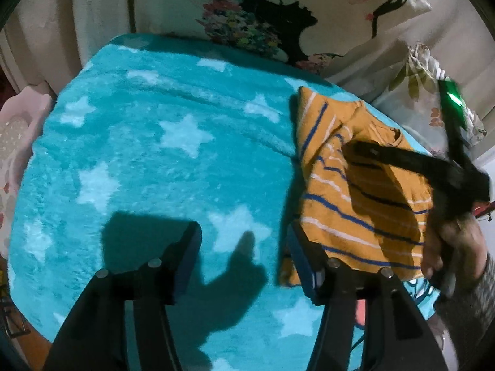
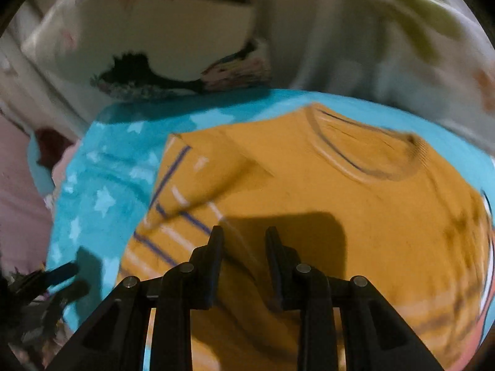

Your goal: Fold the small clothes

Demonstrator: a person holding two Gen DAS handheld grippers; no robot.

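A small mustard-yellow top with blue and white stripes [image 1: 349,191] lies on a turquoise star blanket [image 1: 154,154], at the right of the left wrist view. My left gripper [image 1: 244,232] is open and empty over bare blanket, its right finger [image 1: 304,253] at the top's lower left edge. The right gripper [image 1: 411,160] shows there as a dark blur above the top. In the right wrist view the top [image 2: 309,185] fills the middle, neck opening away from me. My right gripper [image 2: 244,235] hovers over it, jaws parted, holding nothing.
Printed cushions [image 1: 278,15] and a floral pillow [image 1: 411,92] lean along the blanket's far edge. A pink item [image 1: 15,142] sits off the left edge. The left gripper [image 2: 58,281] shows at the lower left of the right wrist view.
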